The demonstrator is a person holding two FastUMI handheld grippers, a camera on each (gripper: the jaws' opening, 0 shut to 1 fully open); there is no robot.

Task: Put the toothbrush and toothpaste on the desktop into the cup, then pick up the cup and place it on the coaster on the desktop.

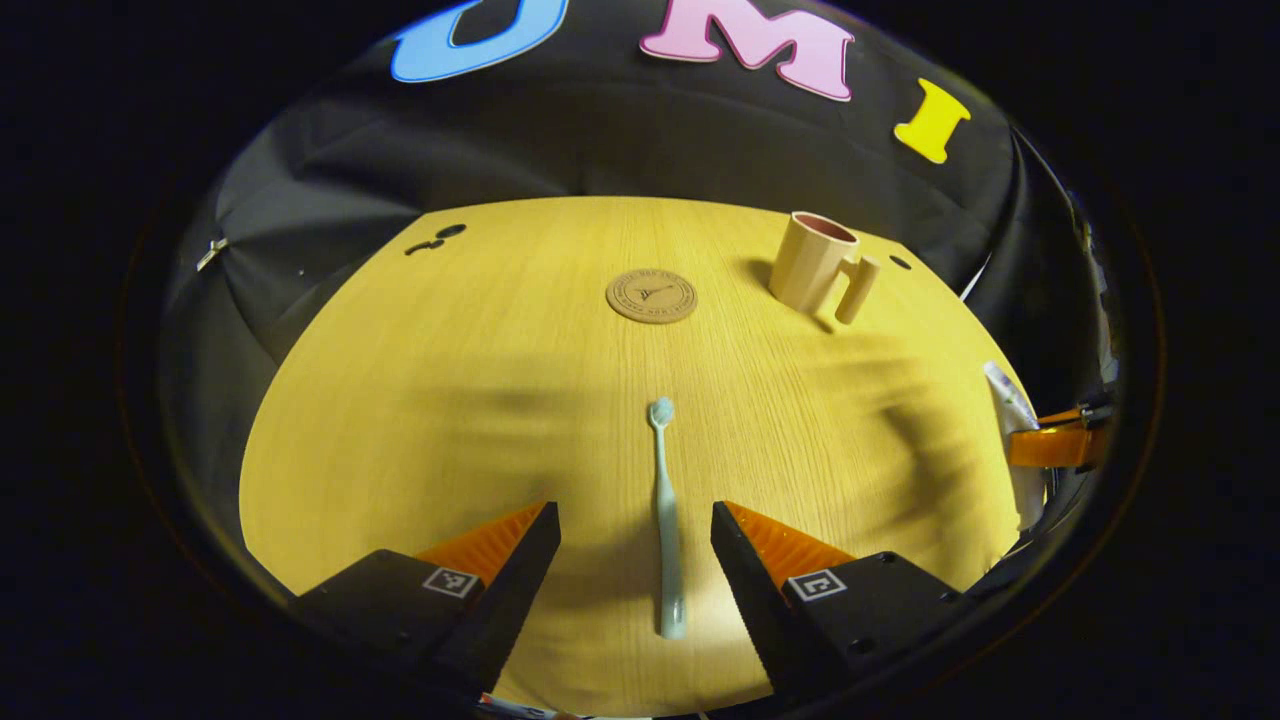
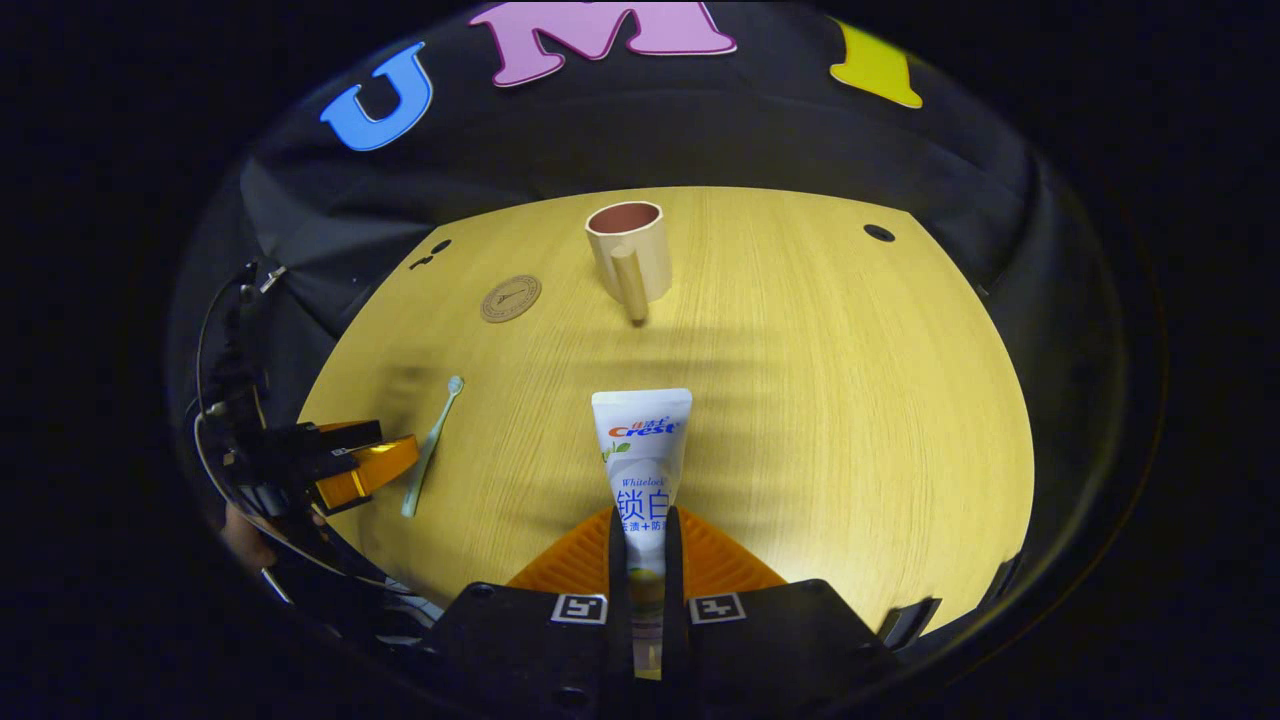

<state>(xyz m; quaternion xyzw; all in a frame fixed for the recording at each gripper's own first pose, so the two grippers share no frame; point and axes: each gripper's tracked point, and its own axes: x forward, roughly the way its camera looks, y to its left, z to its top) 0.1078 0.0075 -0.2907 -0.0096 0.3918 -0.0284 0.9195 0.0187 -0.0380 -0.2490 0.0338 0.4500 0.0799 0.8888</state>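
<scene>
Nearest, the right tool is clamped on the toothpaste, both fingers pressing its lower end. Meanwhile the left tool stands spread apart, straddling the toothbrush (flat on the counter). Farther off lie the coaster and the upright cup, well apart.

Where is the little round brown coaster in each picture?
Left gripper view: the round brown coaster lies near the table's far edge, straight beyond the pale green toothbrush, with the beige handled cup to its right.
Right gripper view: the coaster sits upper left, again left of the cup.
Shared landmark: the cup, standing just right of the coaster in both views.
</scene>
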